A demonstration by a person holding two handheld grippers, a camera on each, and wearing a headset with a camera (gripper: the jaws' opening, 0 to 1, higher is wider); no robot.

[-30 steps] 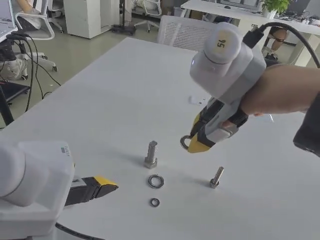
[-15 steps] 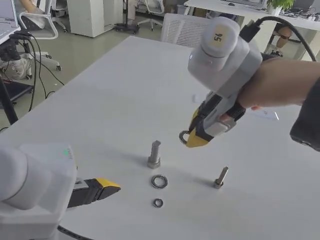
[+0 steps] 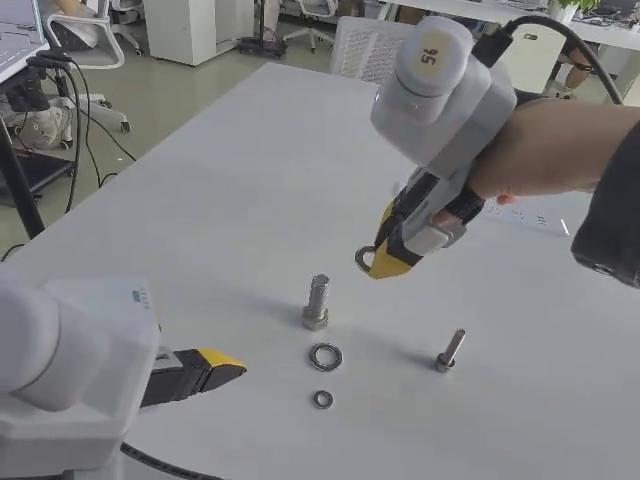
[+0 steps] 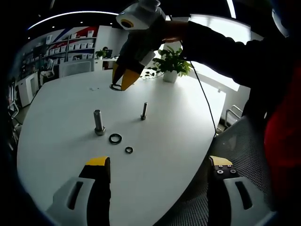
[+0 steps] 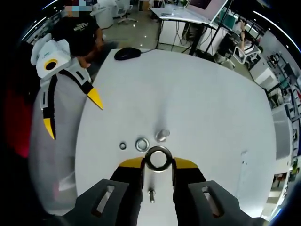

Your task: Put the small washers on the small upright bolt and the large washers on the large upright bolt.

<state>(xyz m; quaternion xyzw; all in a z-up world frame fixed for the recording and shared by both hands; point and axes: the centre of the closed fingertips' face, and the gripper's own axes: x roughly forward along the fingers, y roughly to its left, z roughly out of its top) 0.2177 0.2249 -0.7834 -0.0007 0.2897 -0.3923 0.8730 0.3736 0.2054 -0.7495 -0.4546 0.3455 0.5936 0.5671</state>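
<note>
The fat grey metal bolt (image 3: 316,301) and the thin grey metal bolt (image 3: 449,350) are bare, the right tool (image 3: 380,262) pinches one big silver washer (image 5: 158,158) mid-picture, and a big silver ring (image 3: 325,356) and a small silver ring (image 3: 323,399) wait lower down on the white tabletop (image 3: 220,180).

White desk (image 3: 250,180) with a rounded edge, in an open office. Left: pale grey-green floor (image 3: 170,100), hanging black cables (image 3: 78,120). Far left: wheeled office chair (image 3: 85,45), white cabinet (image 3: 185,25). White mesh chair (image 3: 365,50) at the far edge. Potted plant (image 4: 170,63) beside a bright window (image 4: 211,70).
</note>
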